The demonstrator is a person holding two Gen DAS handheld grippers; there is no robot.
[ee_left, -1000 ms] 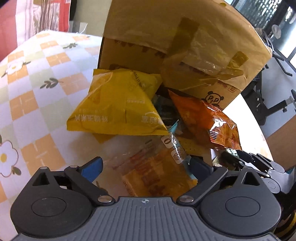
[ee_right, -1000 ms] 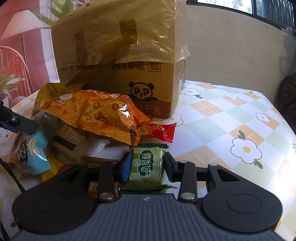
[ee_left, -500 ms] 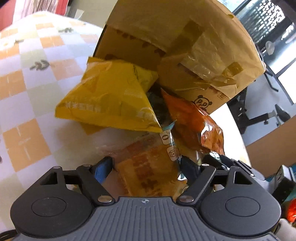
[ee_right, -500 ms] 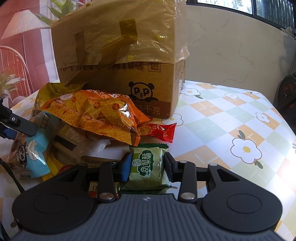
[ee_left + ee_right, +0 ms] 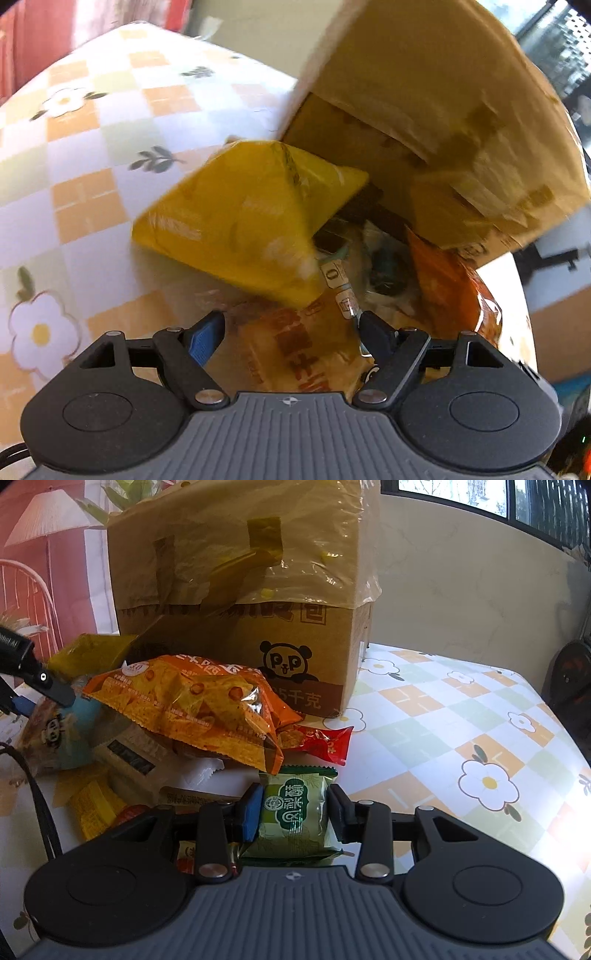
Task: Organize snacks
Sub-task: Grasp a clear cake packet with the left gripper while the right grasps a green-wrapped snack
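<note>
Snacks lie heaped on the flower-patterned tablecloth (image 5: 480,746) in front of a taped cardboard box (image 5: 243,602) printed with a panda. Nearest, the right gripper (image 5: 293,812) pinches a small green packet (image 5: 293,814) between its two pads, the packet upright and held by its sides just above the cloth. Just beyond its top edge lies a red sachet (image 5: 325,740), and past that a large orange chip bag (image 5: 192,705) rests on top of the pile, reaching toward the box. In the left wrist view, the left gripper (image 5: 291,330) has its jaws set wide around a clear wrapper with orange print (image 5: 295,350), which fills the space between them; the jaws have just been closing, with the right pad at the wrapper's edge, though whether both pads press on it cannot be told. Beyond this wrapper a puffed yellow bag (image 5: 243,221) sits tilted, its far corner against the foot of the box.
</note>
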